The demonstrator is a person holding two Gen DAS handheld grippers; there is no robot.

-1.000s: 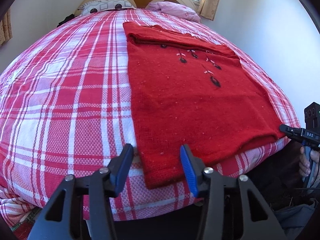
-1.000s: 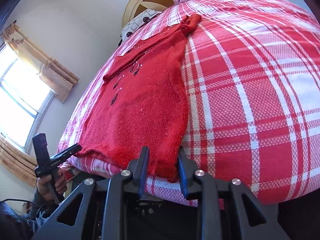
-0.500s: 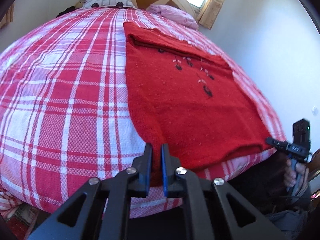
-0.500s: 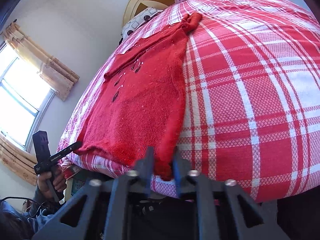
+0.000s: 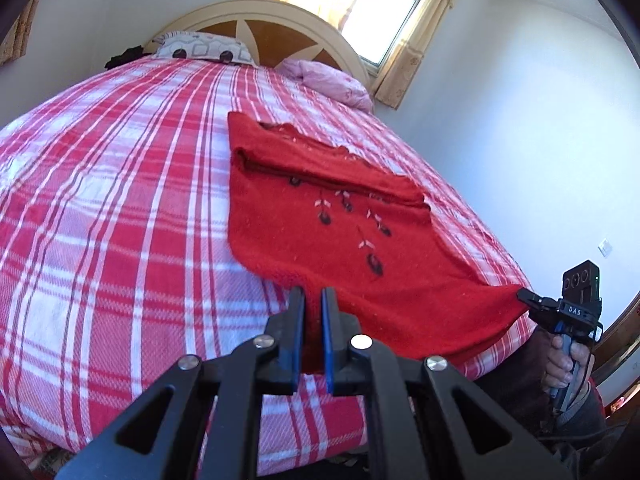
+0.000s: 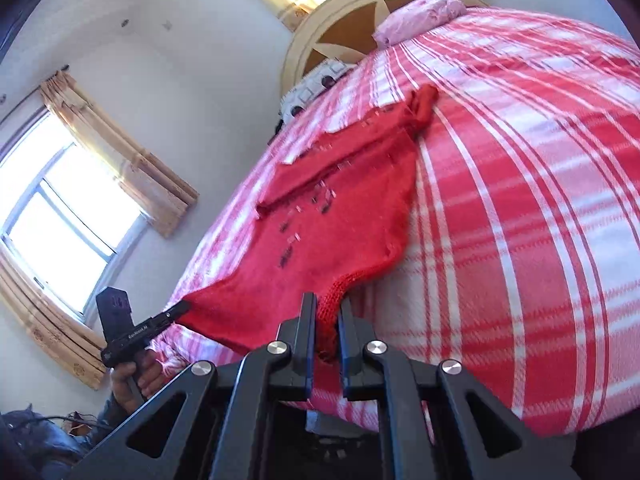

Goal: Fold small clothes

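So we've got the red knit sweater (image 5: 320,240) lying on the plaid bed (image 5: 100,220), its long axis running away from us toward the headboard (image 5: 264,28), with the folded-over sleeve band up at the far end. Both hem corners are at our end. Left gripper (image 5: 312,300) has its jaws nearly together, pinching one corner, and right gripper (image 6: 326,312) is pinching the other the same way. Looks like the hem goes up and forward next.
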